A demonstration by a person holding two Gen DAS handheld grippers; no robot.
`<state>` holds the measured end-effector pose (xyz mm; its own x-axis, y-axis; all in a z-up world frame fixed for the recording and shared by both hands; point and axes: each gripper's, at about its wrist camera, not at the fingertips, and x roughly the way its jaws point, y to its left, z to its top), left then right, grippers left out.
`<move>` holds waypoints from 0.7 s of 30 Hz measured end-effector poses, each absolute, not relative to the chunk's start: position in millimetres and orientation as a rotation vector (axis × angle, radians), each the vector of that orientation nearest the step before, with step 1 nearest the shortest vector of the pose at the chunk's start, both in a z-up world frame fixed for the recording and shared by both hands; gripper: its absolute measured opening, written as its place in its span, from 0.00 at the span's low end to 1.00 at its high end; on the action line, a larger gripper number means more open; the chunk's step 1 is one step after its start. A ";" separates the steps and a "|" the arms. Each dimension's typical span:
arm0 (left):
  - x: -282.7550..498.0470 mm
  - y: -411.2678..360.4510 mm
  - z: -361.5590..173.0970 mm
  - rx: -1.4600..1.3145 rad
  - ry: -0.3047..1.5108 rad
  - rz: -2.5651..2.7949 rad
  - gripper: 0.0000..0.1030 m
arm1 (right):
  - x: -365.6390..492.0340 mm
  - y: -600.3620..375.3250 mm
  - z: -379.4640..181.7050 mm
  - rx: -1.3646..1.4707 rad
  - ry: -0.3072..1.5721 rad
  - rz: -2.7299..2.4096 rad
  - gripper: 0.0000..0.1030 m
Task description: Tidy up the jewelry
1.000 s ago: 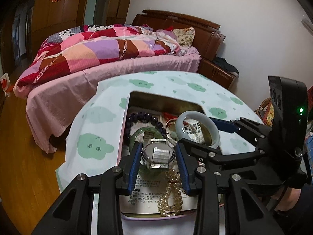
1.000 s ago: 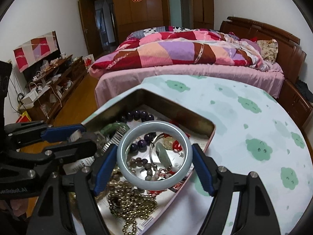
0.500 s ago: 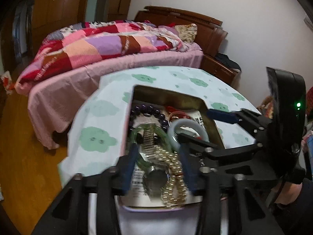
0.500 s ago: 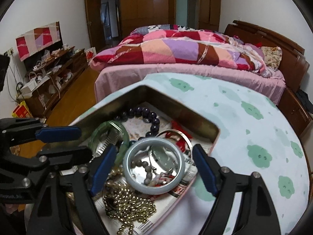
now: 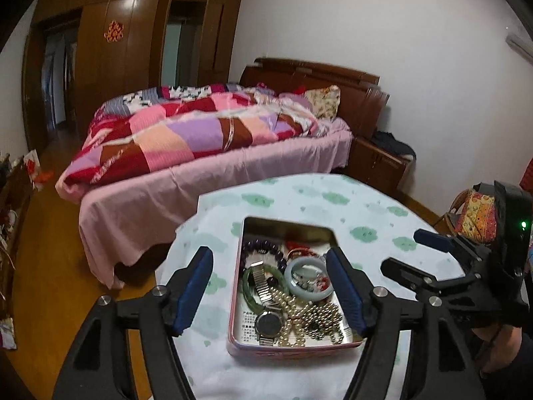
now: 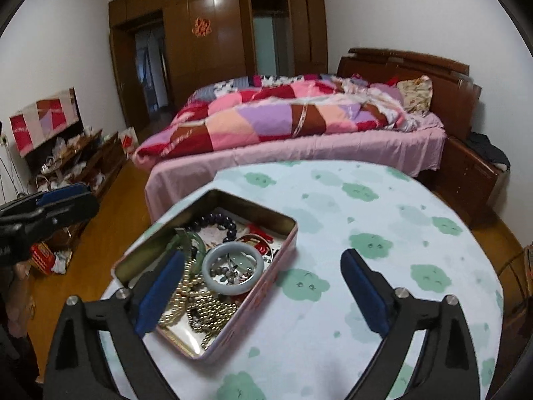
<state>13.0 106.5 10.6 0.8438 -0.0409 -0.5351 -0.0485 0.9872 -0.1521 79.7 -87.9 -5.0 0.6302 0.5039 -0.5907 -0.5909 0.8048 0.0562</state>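
One big bedroom fills the view: a dark wooden wardrobe [image 6: 216,33] across the back wall, a bed [image 5: 213,153] under a patchwork quilt [image 6: 283,116]. Nearer, a round table [image 6: 383,233] in a cloth printed with green clouds. On it sits the open tin [image 5: 289,230], jewelry heaped inside: pale jade bangle [image 5: 309,281], watch [image 5: 268,323], pearl strand [image 5: 293,320]. Left gripper [image 5: 271,296] hangs above the tin, jaws spread wide, empty. Right gripper [image 6: 263,295] likewise gapes, holding nothing.
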 end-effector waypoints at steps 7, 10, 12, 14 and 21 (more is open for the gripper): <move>6.7 105.5 18.0 -0.148 0.550 0.020 0.69 | 71.9 -90.9 2.4 -0.137 0.594 0.627 0.95; 6.8 109.2 18.8 -0.160 0.546 0.029 0.69 | 71.1 -92.6 3.6 -0.135 0.587 0.621 0.95; 6.6 110.1 18.8 -0.164 0.545 0.033 0.69 | 70.8 -93.1 4.0 -0.133 0.585 0.618 0.95; 6.2 110.3 18.9 -0.164 0.544 0.035 0.69 | 68.2 -95.5 4.6 -0.135 0.582 0.614 0.95; 5.5 110.1 19.5 -0.162 0.544 0.034 0.69 | 67.5 -97.7 6.5 -0.132 0.580 0.607 0.95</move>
<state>5.5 110.1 19.5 0.8554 -0.0105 -0.5178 -0.0751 0.9867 -0.1441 67.5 -97.7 6.5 0.6683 0.5003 -0.5505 -0.5723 0.8186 0.0492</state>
